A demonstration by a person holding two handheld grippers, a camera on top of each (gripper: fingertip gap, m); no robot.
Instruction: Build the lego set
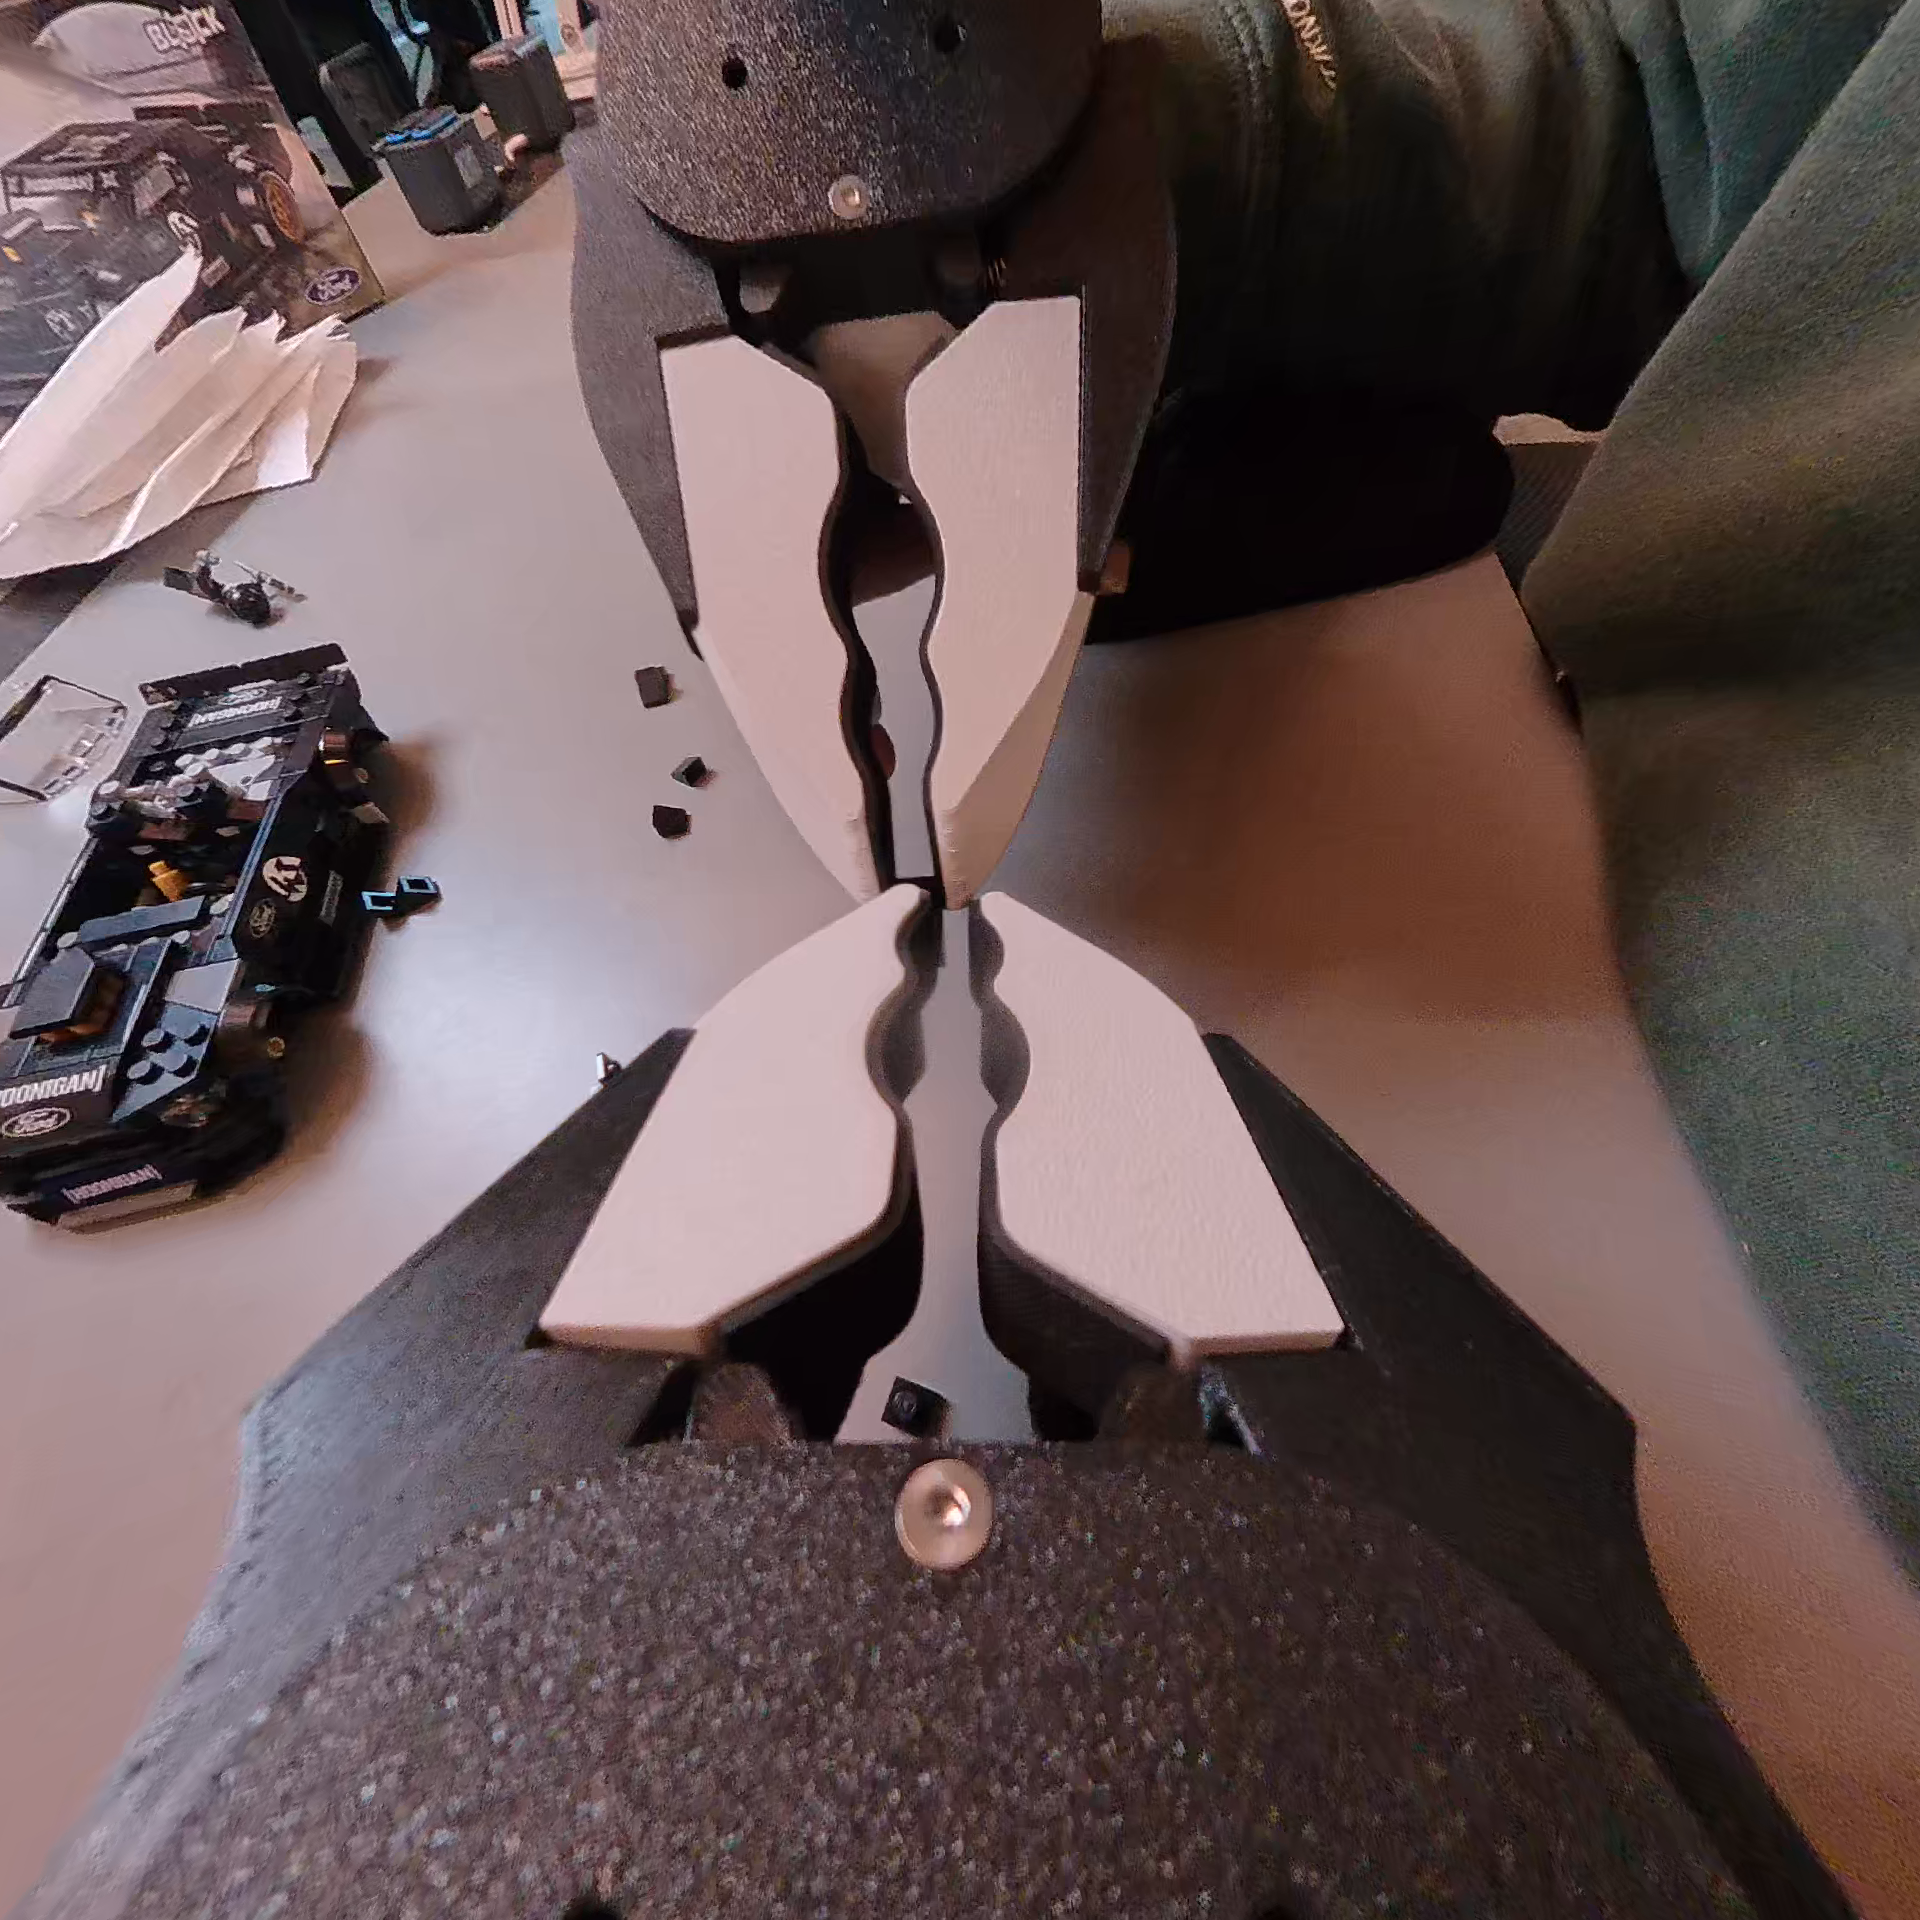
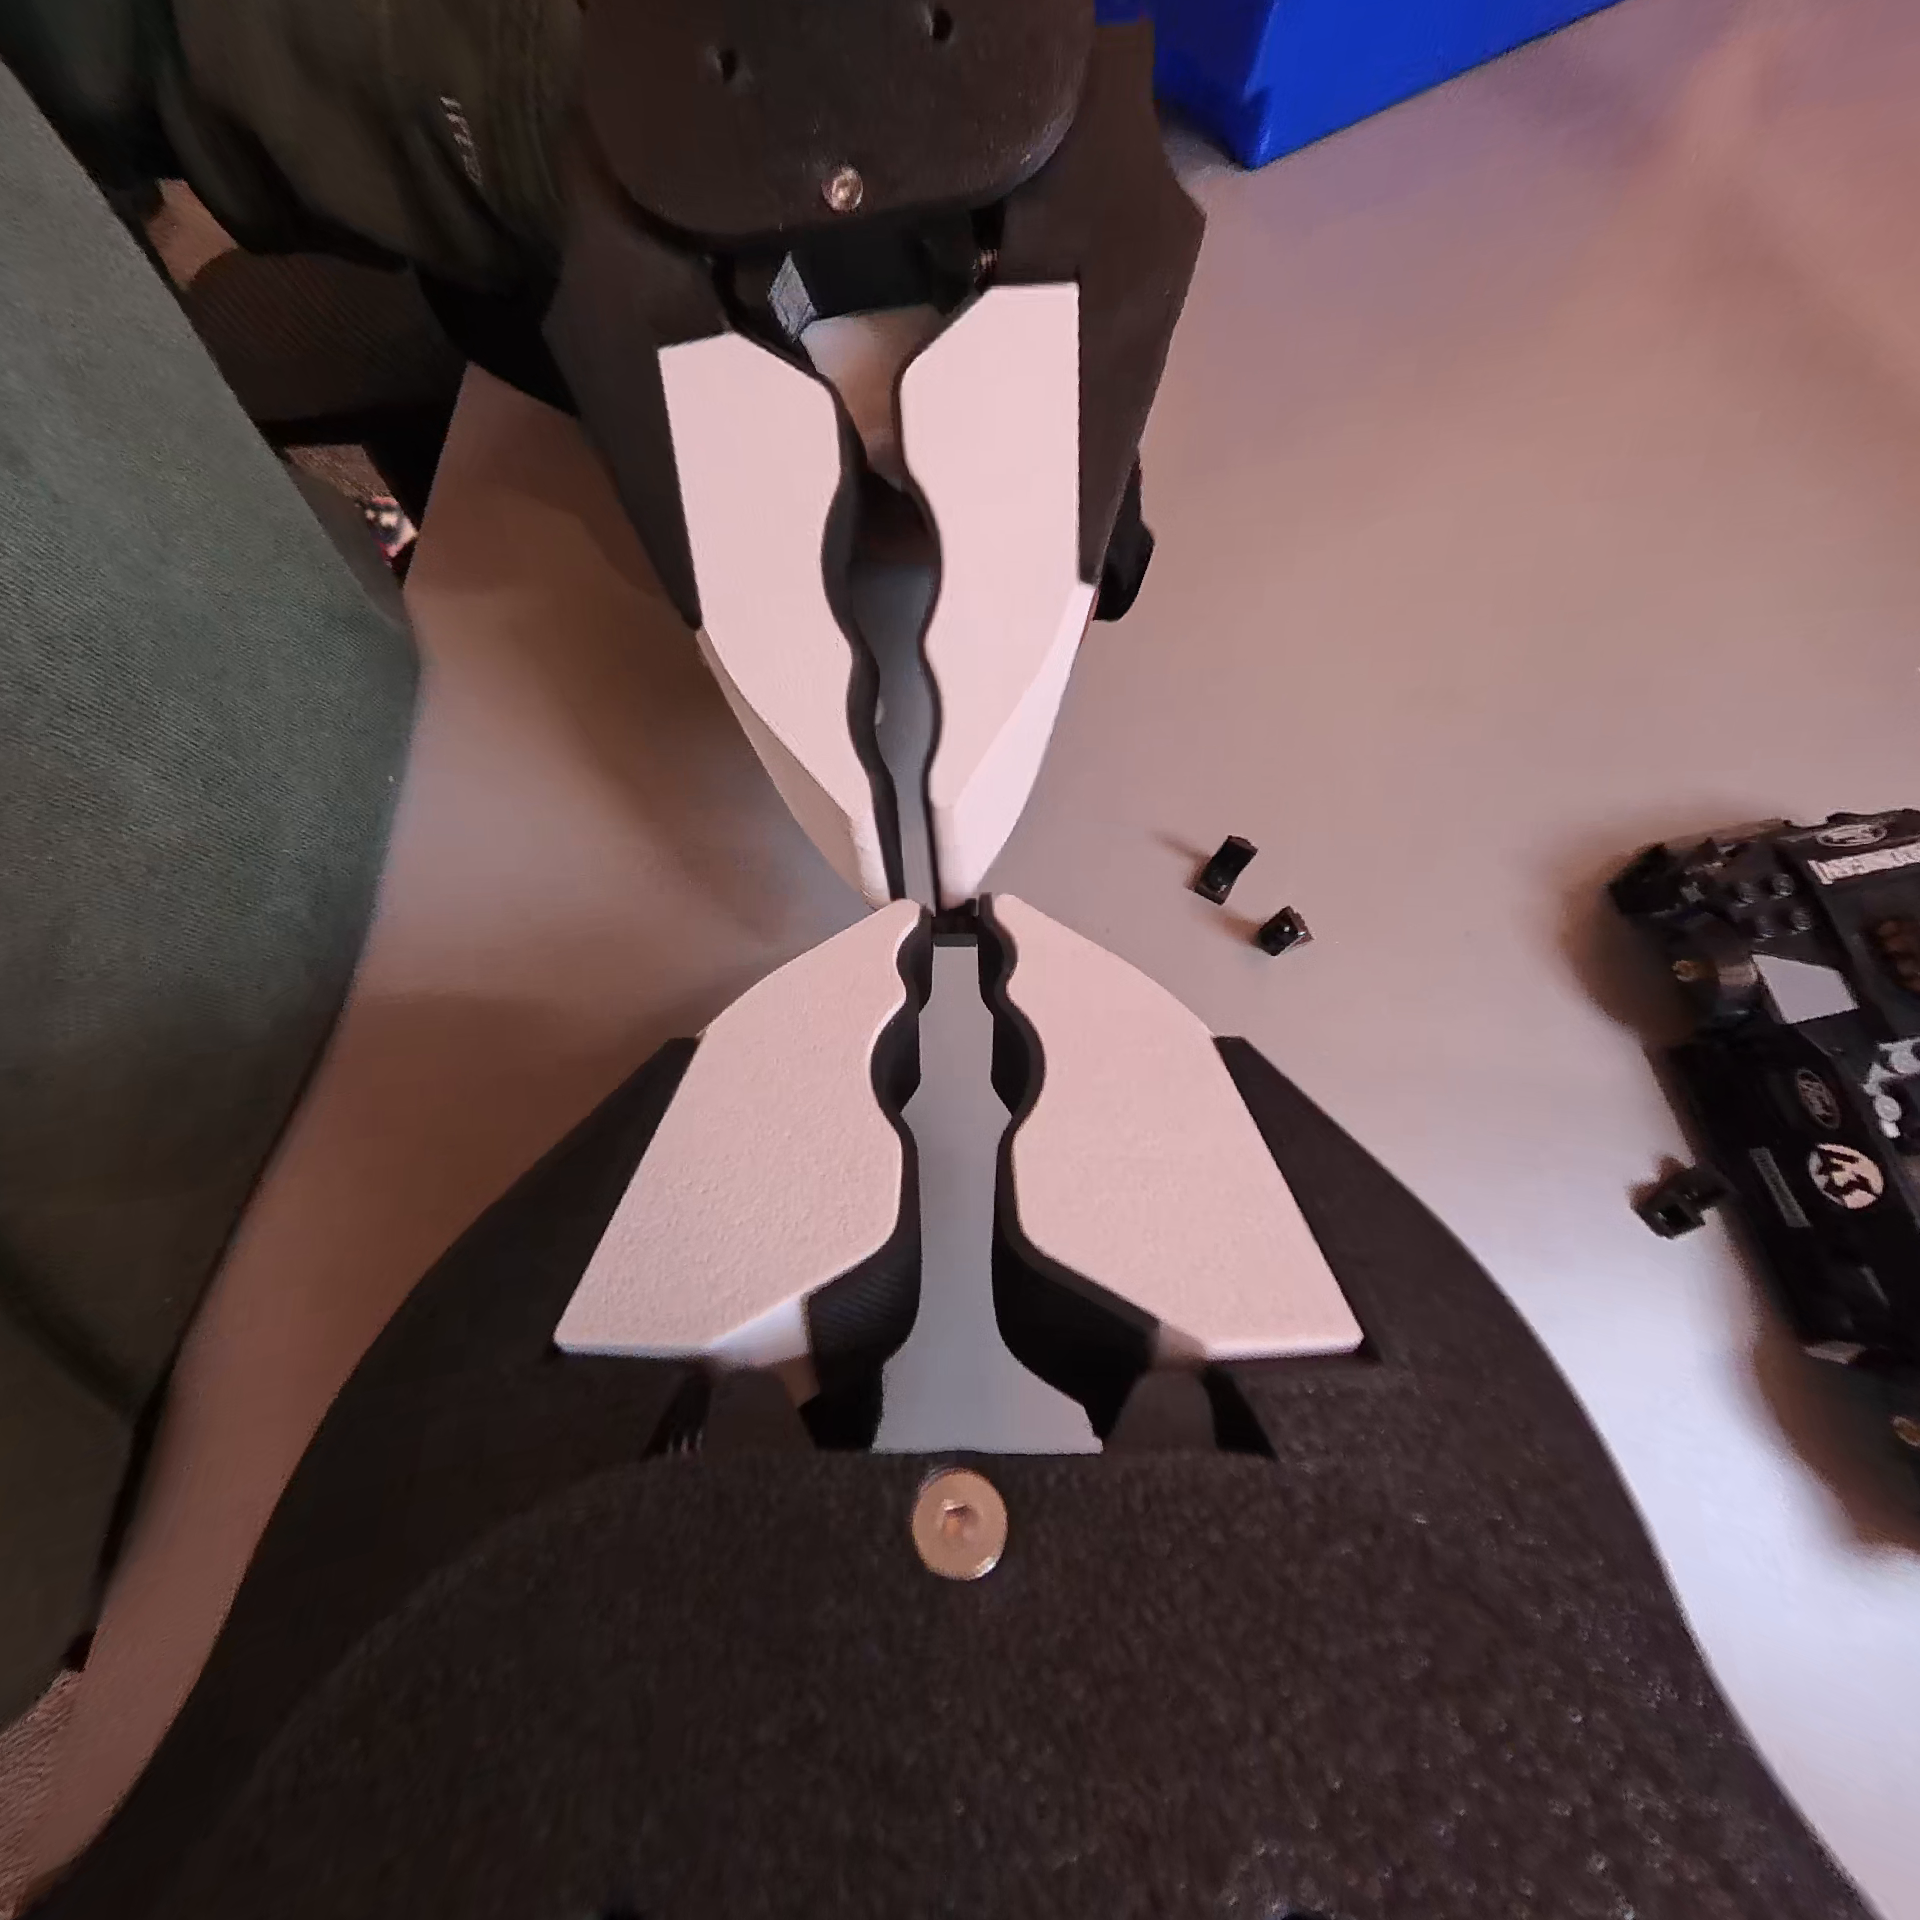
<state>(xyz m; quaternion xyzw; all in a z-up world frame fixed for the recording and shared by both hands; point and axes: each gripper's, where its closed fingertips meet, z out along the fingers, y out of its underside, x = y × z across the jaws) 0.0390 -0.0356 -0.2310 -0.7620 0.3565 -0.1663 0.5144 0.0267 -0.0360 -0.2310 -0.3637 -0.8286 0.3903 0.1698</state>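
My two grippers meet tip to tip above the grey table [image 1: 499, 499]. My right gripper [image 2: 952, 914] is shut on a small black lego piece [image 2: 954, 923] at its tips. My left gripper [image 1: 945, 902] points at it from the opposite side, its jaws closed to a thin slit and its tips against that piece. Each gripper shows in the other's view: the right gripper [image 1: 920, 883] and the left gripper [image 2: 917, 888]. The half-built black lego car [image 1: 177, 935] lies at the left, and it shows at the right in the right wrist view [image 2: 1818, 1091].
Loose small black pieces [image 1: 670, 821] [image 2: 1283, 928] lie between the grippers and the car. The set's box [image 1: 156, 187] and a torn white paper bag [image 1: 156, 416] are at the far left. A blue box [image 2: 1403, 62] stands behind. A person's green sleeve [image 1: 1766, 727] is close by. Both grippers' tips are close together, under 4 cm apart.
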